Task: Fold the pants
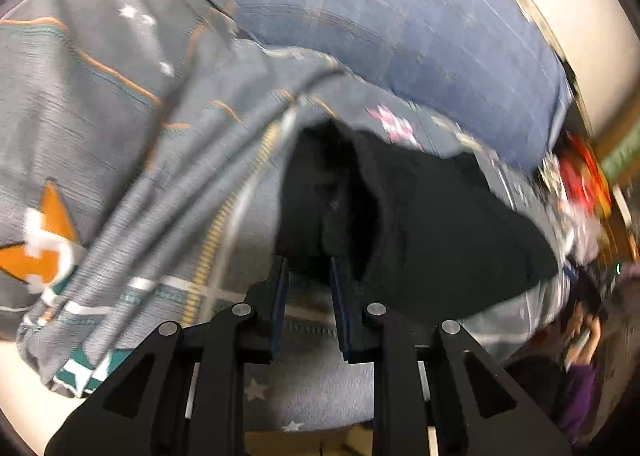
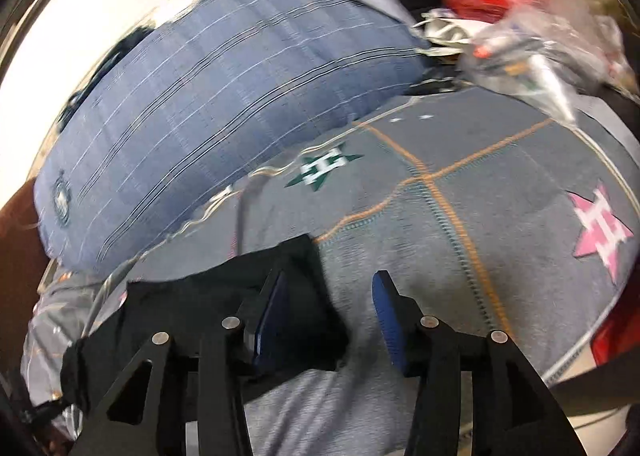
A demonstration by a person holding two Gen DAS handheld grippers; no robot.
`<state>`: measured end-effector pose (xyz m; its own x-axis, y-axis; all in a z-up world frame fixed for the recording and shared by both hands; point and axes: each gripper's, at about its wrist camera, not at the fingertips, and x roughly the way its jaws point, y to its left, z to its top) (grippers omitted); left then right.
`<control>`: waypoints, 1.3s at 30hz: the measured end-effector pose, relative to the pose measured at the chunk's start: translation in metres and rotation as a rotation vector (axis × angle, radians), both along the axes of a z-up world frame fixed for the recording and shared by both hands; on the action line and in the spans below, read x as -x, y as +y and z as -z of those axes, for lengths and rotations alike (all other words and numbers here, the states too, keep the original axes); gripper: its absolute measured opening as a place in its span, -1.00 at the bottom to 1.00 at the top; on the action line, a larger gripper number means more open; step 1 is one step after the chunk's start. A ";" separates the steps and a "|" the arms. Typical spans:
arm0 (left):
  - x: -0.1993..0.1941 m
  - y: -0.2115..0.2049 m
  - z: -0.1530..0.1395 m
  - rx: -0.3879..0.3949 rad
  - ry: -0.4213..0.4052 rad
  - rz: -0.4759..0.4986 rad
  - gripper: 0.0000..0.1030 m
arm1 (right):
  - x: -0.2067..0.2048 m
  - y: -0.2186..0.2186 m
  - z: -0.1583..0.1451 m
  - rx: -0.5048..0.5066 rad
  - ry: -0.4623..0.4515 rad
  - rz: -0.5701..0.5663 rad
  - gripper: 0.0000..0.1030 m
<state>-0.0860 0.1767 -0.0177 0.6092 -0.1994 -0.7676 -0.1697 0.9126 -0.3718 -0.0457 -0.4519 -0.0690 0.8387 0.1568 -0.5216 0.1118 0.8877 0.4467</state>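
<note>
Clearly the black pants [image 1: 420, 224] lie centre-frame on the grey bedspread [image 1: 80, 104], bunched just ahead of the left gripper [image 1: 310, 268], narrowly parted; the right gripper [image 2: 328, 296] gapes wide, pants [image 2: 208, 296] lower left.

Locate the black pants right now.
The black pants lie on the grey star-print quilt, below the blue plaid pillow. In the right wrist view they sit at lower left, under the right gripper's left finger.

Bed with grey star-print cover [image 2: 460, 192]; blue checked pillow [image 2: 224, 112] lies on it, black pants [image 2: 192, 304] near the pillow, cluttered bags [image 2: 532, 36] at edge.
</note>
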 end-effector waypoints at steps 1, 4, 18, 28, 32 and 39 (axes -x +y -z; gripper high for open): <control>0.000 -0.001 -0.007 -0.029 -0.028 -0.015 -0.63 | 0.002 -0.001 -0.002 -0.007 -0.014 0.006 -0.08; -0.005 -0.018 -0.019 -0.083 -0.076 0.031 -0.62 | 0.000 0.009 -0.006 0.001 -0.029 -0.023 -0.08; -0.054 -0.072 0.018 -0.238 -0.002 0.204 0.02 | -0.049 0.110 0.025 0.292 0.213 -0.282 0.10; -0.046 -0.076 -0.001 -0.269 -0.137 0.145 0.07 | -0.034 0.030 0.013 0.030 0.090 -0.021 0.10; -0.051 -0.079 0.009 -0.217 -0.092 0.154 0.15 | -0.054 0.028 0.012 0.030 0.091 -0.020 0.10; -0.051 -0.083 0.015 -0.230 -0.065 0.161 0.15 | -0.091 0.061 0.023 0.163 0.189 -0.108 -0.19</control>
<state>-0.0351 0.0939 -0.0325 0.6334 -0.1229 -0.7640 0.0016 0.9875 -0.1575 0.0453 -0.3906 -0.0917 0.7072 0.1416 -0.6927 0.0803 0.9573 0.2776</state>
